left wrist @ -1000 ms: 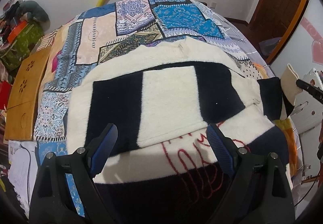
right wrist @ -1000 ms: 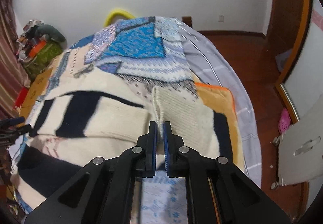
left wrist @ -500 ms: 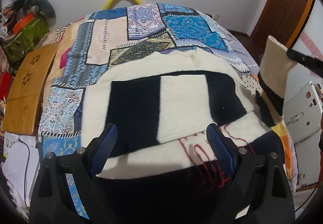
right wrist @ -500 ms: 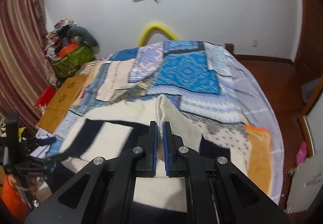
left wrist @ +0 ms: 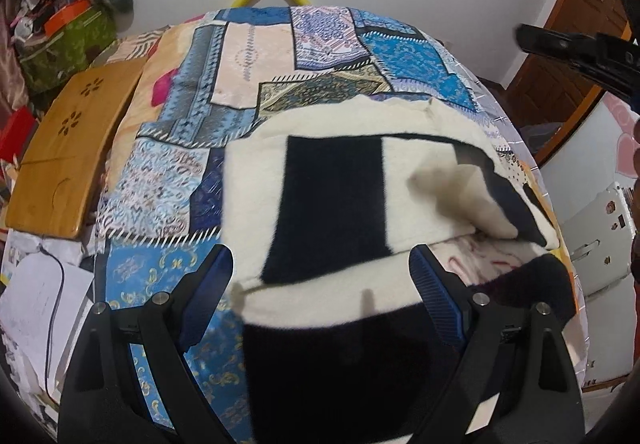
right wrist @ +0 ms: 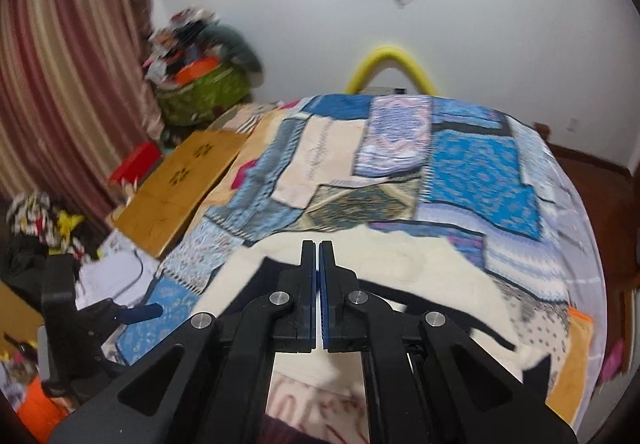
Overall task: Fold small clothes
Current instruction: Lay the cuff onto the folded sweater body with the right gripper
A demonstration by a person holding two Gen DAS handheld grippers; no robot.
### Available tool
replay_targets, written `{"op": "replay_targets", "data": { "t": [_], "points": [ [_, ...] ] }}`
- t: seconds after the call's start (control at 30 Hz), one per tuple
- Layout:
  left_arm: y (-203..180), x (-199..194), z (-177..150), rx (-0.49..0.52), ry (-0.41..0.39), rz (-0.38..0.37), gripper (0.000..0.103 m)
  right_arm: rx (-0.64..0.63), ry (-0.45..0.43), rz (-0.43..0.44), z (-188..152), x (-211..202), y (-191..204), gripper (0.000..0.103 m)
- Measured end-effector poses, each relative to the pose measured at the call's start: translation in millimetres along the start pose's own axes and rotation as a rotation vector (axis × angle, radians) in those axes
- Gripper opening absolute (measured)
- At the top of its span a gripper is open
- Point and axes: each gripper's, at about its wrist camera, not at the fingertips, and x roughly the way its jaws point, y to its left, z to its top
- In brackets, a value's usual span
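A cream and black sweater (left wrist: 332,203) lies flat on the patchwork bedspread (left wrist: 248,55), red stitching showing near its right side. One sleeve (left wrist: 460,199) is folded across the body and looks blurred. My left gripper (left wrist: 322,284) hovers open over the sweater's near part, nothing between its blue fingers (left wrist: 208,296). My right gripper (right wrist: 318,256) is shut above the sweater's (right wrist: 420,264) far edge, and no cloth shows between its pads. It also appears in the left wrist view as a bare black gripper (left wrist: 524,39) at the upper right.
A wooden board (left wrist: 68,147) lies beside the bed on the left, with a cluttered green bag (left wrist: 68,43) behind it. Papers and a cable (left wrist: 36,300) lie at the near left. A white appliance (left wrist: 592,240) and a wooden door (left wrist: 580,23) stand to the right. A striped curtain (right wrist: 60,103) hangs at the left.
My right gripper swung up and left over the sweater carrying the sleeve; the sleeve now lies across the body, out of the jaws. My left gripper slid left along the sweater.
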Motion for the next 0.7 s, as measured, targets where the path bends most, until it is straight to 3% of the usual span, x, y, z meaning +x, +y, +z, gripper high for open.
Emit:
{"op": "replay_targets", "data": {
  "t": [0.17,0.47,0.57,0.63,0.7],
  "points": [
    [14,5,-8,-0.031,0.029,-0.016,0.090,-0.052,0.091,0.023,-15,37,26,0.001],
    [7,11,0,-0.020,0.029,-0.025,0.090,0.007,0.157,-0.021,-36,39,-2,0.006],
    [-5,11,6,-0.003,0.024,-0.028,0.090,0.014,0.144,-0.051,-38,27,-14,0.020],
    [-14,12,11,0.013,0.021,-0.028,0.090,0.009,0.119,-0.077,-40,16,-22,0.037],
    [-22,13,16,0.025,0.017,-0.025,0.090,0.002,0.093,-0.098,-43,4,-30,0.044]
  ]
}}
